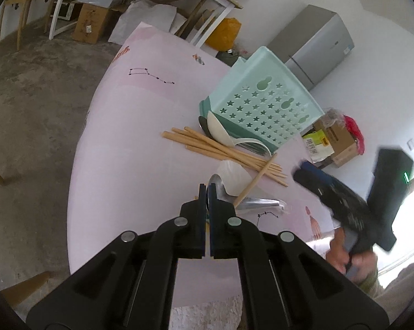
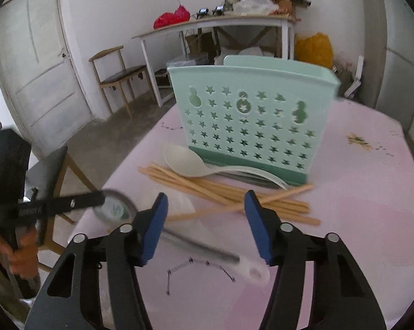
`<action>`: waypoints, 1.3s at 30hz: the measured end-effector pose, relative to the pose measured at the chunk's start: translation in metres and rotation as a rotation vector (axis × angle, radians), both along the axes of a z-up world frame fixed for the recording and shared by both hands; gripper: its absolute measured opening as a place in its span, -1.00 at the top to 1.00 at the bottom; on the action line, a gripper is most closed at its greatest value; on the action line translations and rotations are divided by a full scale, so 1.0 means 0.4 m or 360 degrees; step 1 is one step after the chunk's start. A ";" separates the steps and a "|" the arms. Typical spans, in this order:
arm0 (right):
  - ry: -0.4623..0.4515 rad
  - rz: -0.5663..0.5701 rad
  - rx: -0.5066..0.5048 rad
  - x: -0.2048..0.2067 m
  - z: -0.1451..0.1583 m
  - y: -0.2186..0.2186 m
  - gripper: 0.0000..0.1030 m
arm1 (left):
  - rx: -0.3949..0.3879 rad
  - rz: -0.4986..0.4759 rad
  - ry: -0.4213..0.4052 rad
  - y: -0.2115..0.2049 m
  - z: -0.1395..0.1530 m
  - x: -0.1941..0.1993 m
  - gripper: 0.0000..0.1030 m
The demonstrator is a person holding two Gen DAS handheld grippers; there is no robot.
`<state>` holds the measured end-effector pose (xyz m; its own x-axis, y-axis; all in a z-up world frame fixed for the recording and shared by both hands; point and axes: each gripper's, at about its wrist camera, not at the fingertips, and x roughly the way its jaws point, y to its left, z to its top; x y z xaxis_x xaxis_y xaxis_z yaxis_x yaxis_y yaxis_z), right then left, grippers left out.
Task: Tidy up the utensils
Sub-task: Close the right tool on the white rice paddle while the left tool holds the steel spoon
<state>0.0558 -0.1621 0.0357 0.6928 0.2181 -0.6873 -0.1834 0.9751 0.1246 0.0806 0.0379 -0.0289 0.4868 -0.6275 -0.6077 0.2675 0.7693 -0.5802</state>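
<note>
L gripper [image 1: 207, 189] has its jaws pressed together on a metal spoon [image 1: 220, 189]; in the R wrist view the spoon's bowl [image 2: 114, 206] sticks out past the black fingers at the left edge, lifted off the table. R gripper [image 2: 205, 200] sits about half open w/ nothing between its blue pads [image 2: 154, 220], hovering over the near part of the pink tablecloth [image 2: 358, 220]. Under it lie a clear plastic spoon [image 2: 250, 271] and a dark metal handle [image 2: 201, 247], blurred. Beyond, a bundle of wooden chopsticks [image 2: 220, 189] lies across the cloth, one stick crossing the rest at an angle. Further back a white plastic spoon [image 2: 185, 162] rests against the foot of the mint-green utensil holder [image 2: 250, 121], which stands upright w/ star cut-outs facing the camera. A hand [image 2: 20, 250] grips the L tool at far left.
</note>
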 end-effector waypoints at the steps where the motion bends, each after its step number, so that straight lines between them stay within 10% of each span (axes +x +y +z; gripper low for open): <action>1: 0.0048 0.0007 0.0005 0.029 -0.005 0.007 0.06 | -0.0010 -0.0006 0.0001 0.004 -0.001 -0.004 0.99; 14: 0.0448 -0.0001 -0.0372 0.104 -0.113 0.029 0.48 | -0.0112 -0.0011 0.0038 0.048 -0.042 -0.038 0.99; 24: 0.0379 0.0014 -0.0402 0.067 -0.057 0.007 0.46 | -0.0099 0.0032 0.0019 0.074 -0.039 -0.033 0.98; 39: 0.0452 0.0534 -0.0389 0.110 -0.083 0.217 -0.45 | 0.0023 0.0149 0.0032 0.170 -0.029 -0.045 0.99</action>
<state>0.0997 -0.0753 0.0027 0.3903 0.2059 -0.8974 -0.4839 0.8751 -0.0097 0.0627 0.1061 -0.0406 0.5307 -0.5710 -0.6264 0.1827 0.7987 -0.5733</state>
